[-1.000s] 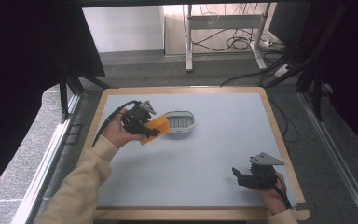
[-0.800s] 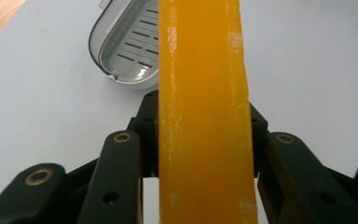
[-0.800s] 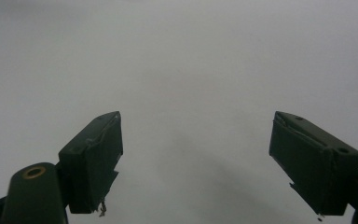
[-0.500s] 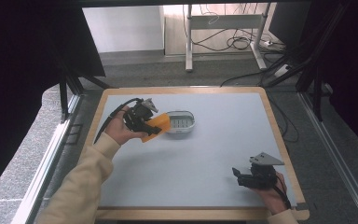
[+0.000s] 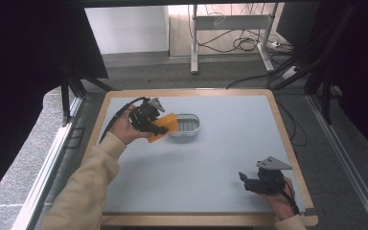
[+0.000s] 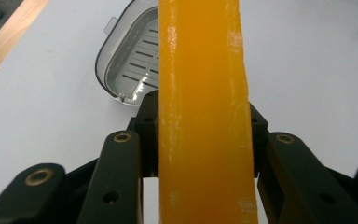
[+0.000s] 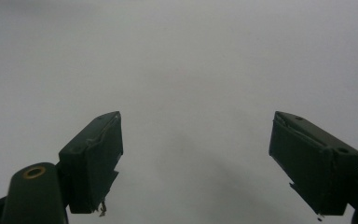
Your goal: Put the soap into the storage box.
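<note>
Between left claw [image 6: 200, 140] jaws: orange slab [image 6: 203, 93].

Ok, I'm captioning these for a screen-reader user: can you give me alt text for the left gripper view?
An orange slab stands clamped edge-on between the left gripper's black jaws, running up the middle of the picture. Behind it, to the left, a grey slotted tray lies on a pale table, with a strip of wooden edge at the top left corner.

Waxy, scuffed orange block [image 6: 204, 116], glossy grey plastic dish [image 6: 126, 65], matt pale tabletop [image 5: 211, 158] with wooden rim.
</note>
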Available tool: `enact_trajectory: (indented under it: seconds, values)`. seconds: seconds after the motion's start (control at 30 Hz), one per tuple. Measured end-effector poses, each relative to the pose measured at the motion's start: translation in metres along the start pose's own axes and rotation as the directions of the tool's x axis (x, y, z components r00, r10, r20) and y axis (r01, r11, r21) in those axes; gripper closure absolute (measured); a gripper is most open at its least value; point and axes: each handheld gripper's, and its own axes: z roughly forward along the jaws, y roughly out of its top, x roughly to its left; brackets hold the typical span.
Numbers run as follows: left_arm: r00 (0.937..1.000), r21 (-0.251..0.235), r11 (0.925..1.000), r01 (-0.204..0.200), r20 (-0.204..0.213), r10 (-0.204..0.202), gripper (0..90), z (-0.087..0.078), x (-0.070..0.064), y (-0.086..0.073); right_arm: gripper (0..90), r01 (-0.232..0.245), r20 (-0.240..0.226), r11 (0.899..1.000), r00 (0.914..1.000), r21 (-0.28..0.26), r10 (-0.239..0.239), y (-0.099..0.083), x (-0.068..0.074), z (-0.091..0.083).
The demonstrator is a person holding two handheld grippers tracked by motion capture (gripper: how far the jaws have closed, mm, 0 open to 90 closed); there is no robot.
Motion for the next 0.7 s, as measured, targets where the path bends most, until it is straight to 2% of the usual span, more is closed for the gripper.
enact_trajectory:
  seconds: [0.7]
  values:
    - [0.9996, -0.003, 0.9996, -0.029, 0.003, 0.029, 61.7, 0.004, 0.010, 0.017, 17.6, -0.004, 0.003, 1.000, 1.0000, 0.002, 0.004, -0.001, 0.000, 0.000]
